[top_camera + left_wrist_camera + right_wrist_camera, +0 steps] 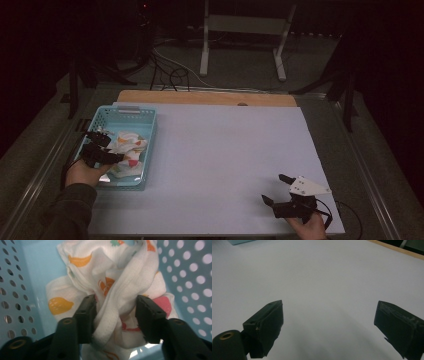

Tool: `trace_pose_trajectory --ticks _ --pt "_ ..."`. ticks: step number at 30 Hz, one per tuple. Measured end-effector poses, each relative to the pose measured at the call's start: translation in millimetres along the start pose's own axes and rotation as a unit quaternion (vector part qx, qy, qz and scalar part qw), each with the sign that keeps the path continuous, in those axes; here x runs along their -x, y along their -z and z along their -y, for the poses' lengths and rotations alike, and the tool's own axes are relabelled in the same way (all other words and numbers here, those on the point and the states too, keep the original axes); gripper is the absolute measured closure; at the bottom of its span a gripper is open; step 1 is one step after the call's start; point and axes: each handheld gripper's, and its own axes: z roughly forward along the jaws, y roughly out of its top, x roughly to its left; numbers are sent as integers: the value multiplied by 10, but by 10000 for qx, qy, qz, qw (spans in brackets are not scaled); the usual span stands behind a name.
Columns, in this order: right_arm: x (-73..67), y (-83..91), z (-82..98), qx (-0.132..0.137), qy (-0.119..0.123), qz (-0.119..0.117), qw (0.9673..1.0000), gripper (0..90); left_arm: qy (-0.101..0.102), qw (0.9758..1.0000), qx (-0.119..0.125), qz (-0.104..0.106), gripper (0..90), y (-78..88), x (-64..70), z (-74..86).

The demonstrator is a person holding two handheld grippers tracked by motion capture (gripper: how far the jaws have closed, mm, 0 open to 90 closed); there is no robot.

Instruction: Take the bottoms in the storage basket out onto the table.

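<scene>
Two grippers: I have one in each hand, left at the basket, right over bare counter.
Cloth: a white cloth point(117, 287) printed with orange, yellow and red fruit lies bunched in the light blue perforated basket point(102, 119), which sits at the counter's point(220, 150) left edge.
Cloth and left fingers: a thick fold of the cloth runs up between the two black fingers point(86, 312); both inner faces touch the fabric, and more of it spills out on either side of them.
Left fingers' state: the left gripper point(115, 315) is pinching that fold, its fingers partly drawn in around the bunched fabric.
Left hand pose: my left hand point(85, 172) comes over the basket's near left corner, the gripper dipping forward and down into the basket, sleeve trailing towards the counter's near edge.
Right fingers' state: the right gripper point(328, 327) has its fingers spread wide, nothing between them but white counter.
Right hand pose: my right hand point(310, 227) rests near the counter's near right corner, gripper pointing forward and left, low over the surface, well apart from the basket.
</scene>
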Motion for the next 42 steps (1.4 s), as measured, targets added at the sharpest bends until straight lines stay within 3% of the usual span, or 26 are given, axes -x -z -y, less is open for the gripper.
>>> trace_pose_trajectory --ticks 3,5,8,12,17,20,24,27,30,42 --pt "2 -1 -3 -14 20 6 10000 87 40 9998 -110 145 579 -42 -5 -13" --pt "4 -8 -3 -23 26 15 10000 87 36 9996 -168 202 673 -57 -8 -15" --pt "4 -11 -4 -23 22 13 10000 87 34 9993 -191 307 736 -65 -15 -11" --pt "7 -14 -4 -25 40 12 10000 87 52 9987 -135 479 819 -49 -19 -10" --pt "9 -17 -5 -27 2 30 10000 87 251 9961 115 837 827 20 -45 -1" --pt "10 -18 -5 -28 -19 11 10000 87 396 9930 304 1068 834 66 -74 17" --pt "17 -14 -4 -27 -22 24 10000 87 457 9910 434 1184 835 110 -92 40" --pt "23 -14 -3 -25 -61 18 10000 87 574 9860 641 1429 834 161 -103 50" --pt "43 -16 1 -51 -72 21 10000 87 596 9825 822 1561 834 221 -100 40" --pt "100 -9 10 9 -154 71 9999 87 675 9713 1245 1912 834 400 -93 11"
